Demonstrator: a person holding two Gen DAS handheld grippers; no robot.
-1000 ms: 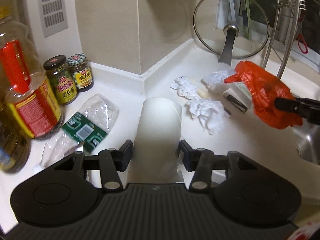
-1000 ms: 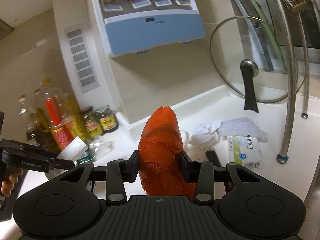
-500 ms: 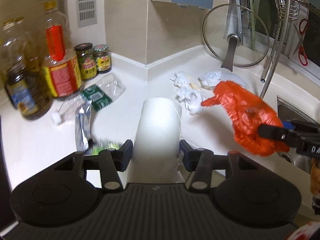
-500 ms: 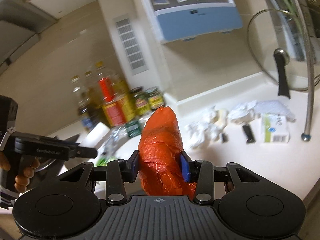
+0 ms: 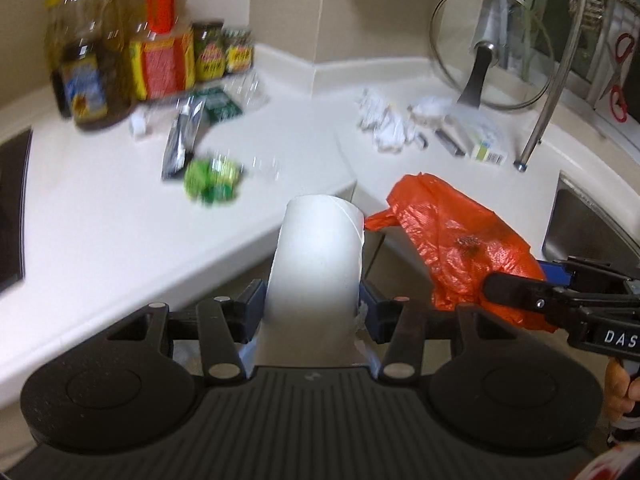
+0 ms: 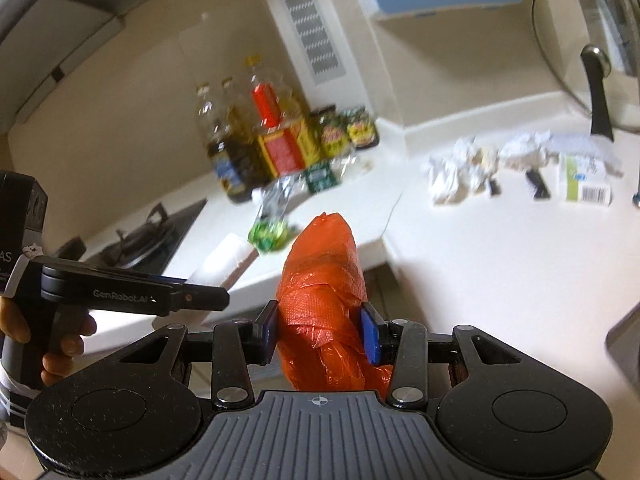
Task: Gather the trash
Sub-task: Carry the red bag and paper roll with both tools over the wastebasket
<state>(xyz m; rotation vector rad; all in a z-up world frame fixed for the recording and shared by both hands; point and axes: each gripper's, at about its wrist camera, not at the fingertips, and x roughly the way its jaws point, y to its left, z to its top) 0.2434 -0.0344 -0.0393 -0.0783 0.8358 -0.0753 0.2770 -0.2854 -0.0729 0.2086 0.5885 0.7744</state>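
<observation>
My left gripper (image 5: 312, 312) is shut on a white paper cup (image 5: 316, 256), held off the front of the white counter (image 5: 104, 216). My right gripper (image 6: 320, 326) is shut on a crumpled orange plastic bag (image 6: 320, 280); the bag also shows in the left wrist view (image 5: 460, 236), right of the cup. On the counter lie crumpled white tissues (image 5: 384, 124), a small medicine box (image 5: 486, 148), a green wrapper (image 5: 212, 178), a silver packet (image 5: 182, 144) and a crushed clear bottle with a green label (image 5: 224, 104).
Oil bottles (image 5: 156, 48) and sauce jars (image 5: 222, 56) stand at the back left. A glass pot lid (image 5: 492, 48) leans against the back wall. A sink (image 5: 592, 220) is at the right, a stove (image 6: 148, 240) at the left.
Both grippers have pulled back from the counter, still holding the cup and the orange bag. More of the counter and its front edge shows now.
</observation>
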